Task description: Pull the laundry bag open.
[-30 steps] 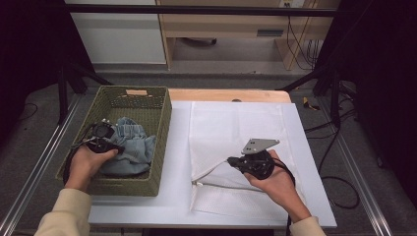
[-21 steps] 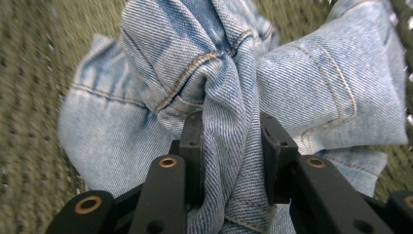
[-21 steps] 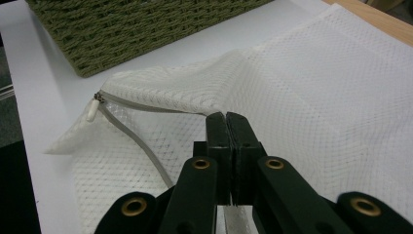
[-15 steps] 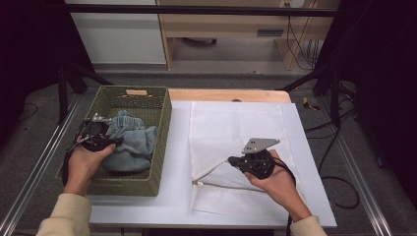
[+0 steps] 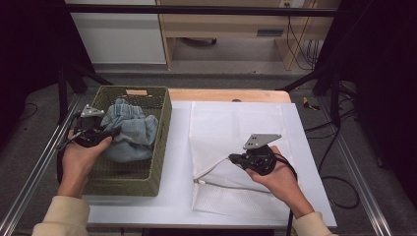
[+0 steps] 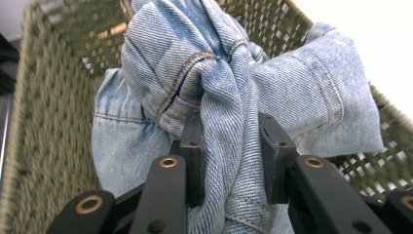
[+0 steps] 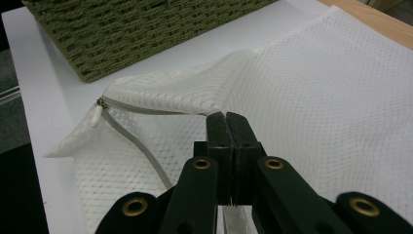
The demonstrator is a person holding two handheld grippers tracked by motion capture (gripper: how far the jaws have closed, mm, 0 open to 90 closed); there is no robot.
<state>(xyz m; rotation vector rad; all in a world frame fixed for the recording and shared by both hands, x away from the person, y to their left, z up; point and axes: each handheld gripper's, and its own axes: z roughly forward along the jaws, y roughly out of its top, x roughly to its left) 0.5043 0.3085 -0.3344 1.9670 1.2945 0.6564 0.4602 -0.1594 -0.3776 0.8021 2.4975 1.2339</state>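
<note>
Denim garment (image 6: 229,97) bunched, clamped by left gripper (image 6: 229,161), lower part hidden in basket (image 5: 162,142), right gripper (image 7: 227,127) pinching mesh bag (image 7: 316,97) edge

A white cabinet (image 5: 118,32) and a wooden desk (image 5: 231,24) stand behind on grey floor (image 5: 206,78).

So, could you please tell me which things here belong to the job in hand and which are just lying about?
In use:
- denim garment, gripped by the left gripper
- green woven basket holding it
- white mesh laundry bag, upper layer at its unzipped edge pinched up by the right gripper

Lying about:
- cables on the floor
- wooden furniture behind the table
</note>
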